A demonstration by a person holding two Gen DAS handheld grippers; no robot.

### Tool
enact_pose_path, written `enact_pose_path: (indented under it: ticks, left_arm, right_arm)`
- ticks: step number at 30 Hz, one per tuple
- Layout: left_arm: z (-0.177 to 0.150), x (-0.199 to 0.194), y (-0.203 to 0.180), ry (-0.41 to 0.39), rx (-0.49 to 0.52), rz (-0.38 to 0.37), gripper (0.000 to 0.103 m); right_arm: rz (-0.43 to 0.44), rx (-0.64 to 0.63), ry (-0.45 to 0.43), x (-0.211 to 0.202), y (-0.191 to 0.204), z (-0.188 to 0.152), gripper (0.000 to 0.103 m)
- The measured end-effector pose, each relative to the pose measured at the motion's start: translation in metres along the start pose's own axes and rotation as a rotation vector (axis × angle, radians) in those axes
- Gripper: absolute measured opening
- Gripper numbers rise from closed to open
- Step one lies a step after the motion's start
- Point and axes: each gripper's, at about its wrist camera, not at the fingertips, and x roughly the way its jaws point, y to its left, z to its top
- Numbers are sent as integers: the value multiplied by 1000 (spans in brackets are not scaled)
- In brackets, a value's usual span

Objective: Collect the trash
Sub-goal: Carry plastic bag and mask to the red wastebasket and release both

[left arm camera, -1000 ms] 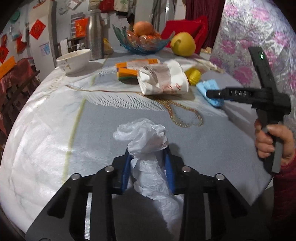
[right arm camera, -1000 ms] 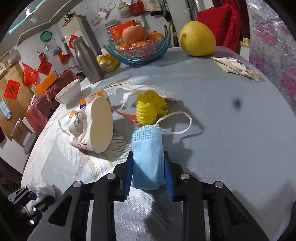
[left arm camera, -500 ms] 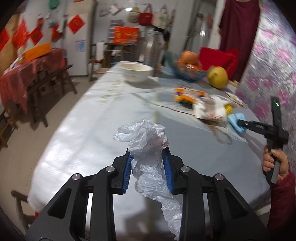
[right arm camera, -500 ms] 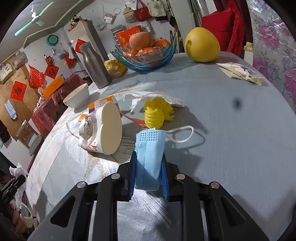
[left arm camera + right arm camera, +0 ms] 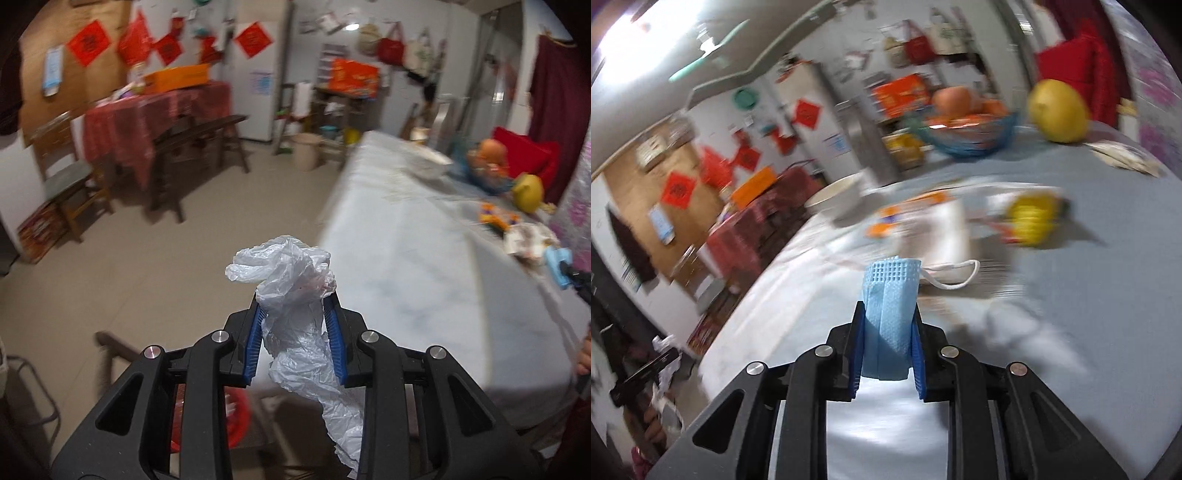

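Bench (image 5: pixel 424 280) fills right half of left wrist view, its near left edge dropping to bare tiled floor (image 5: pixel 155 266), wide and open toward the far chairs. Left gripper (image 5: pixel 295 314) out past that edge, over the floor; jaws clamped on crumpled white plastic bag (image 5: pixel 291 280), tail hanging below. Right gripper (image 5: pixel 888 332) above the bench cloth; jaws have just been closing, now pinching folded blue face mask (image 5: pixel 890 295), white ear loop (image 5: pixel 955 273) trailing right.
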Motion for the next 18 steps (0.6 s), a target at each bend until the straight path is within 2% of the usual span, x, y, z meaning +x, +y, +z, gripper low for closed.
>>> enact_pose_path:
  ticks: [7, 11, 12, 13, 15, 17, 18]
  left_arm:
    - [-37, 27, 75, 151, -6, 110, 33]
    - [-72, 47, 107, 244, -29, 112, 35]
    - [-79, 52, 113, 259, -38, 107, 44]
    - [-85, 57, 123, 276, -61, 102, 57]
    - [-88, 66, 135, 293, -89, 96, 67]
    - [-86, 69, 142, 289, -92, 97, 72]
    - [-85, 67, 145, 276, -93, 109, 81]
  right_arm:
    - [154, -156, 97, 34, 112, -15, 22]
    - [237, -227, 164, 48, 169, -31, 22]
    - [260, -252, 187, 53, 187, -36, 22]
    - [276, -271, 202, 56, 202, -41, 22]
    - [314, -320, 237, 62, 234, -52, 22]
    - [340, -362, 260, 63, 263, -65, 22]
    - [350, -375, 273, 64, 273, -69, 22]
